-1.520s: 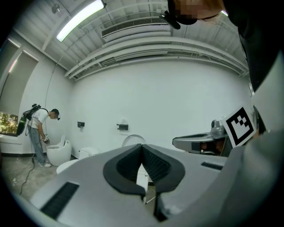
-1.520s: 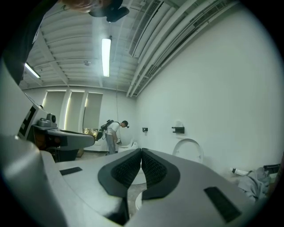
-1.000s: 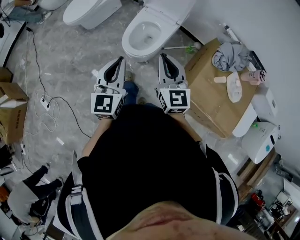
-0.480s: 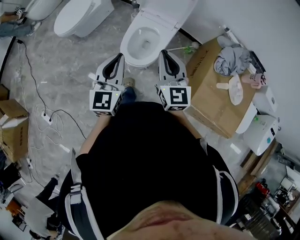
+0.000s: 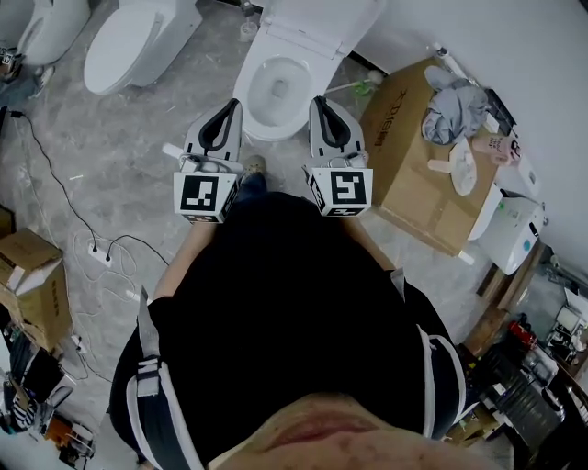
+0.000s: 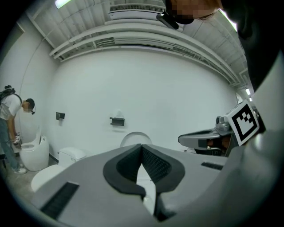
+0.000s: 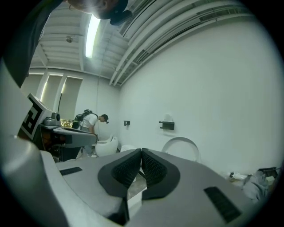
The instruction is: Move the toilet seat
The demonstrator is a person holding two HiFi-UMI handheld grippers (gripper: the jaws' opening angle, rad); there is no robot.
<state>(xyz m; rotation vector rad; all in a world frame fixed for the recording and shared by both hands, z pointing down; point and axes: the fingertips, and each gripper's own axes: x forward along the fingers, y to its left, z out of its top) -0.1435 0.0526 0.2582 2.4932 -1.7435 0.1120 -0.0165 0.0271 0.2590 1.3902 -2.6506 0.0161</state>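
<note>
A white toilet (image 5: 280, 87) stands against the wall with its bowl uncovered. Its raised lid (image 5: 317, 23) stands upright behind the bowl and shows as a white arch (image 6: 135, 138) beyond the jaws, also an arch (image 7: 181, 148) in the right gripper view. My left gripper (image 5: 228, 108) is level and shut with nothing in it, its tip near the bowl's front left. My right gripper (image 5: 322, 101) is shut and empty at the bowl's front right. In the gripper views the left jaws (image 6: 142, 146) and the right jaws (image 7: 141, 151) meet pad to pad.
A cardboard box (image 5: 413, 174) with a grey cloth (image 5: 450, 101) stands to the right of the toilet, and a toilet brush (image 5: 354, 85) lies between them. A second toilet (image 5: 138, 41) is at the left. Cables (image 5: 101, 252) run over the floor. A person (image 6: 9, 128) stands far left.
Both grippers have advanced together toward the toilet and stayed shut. The bowl now lies just ahead of and between their tips.
</note>
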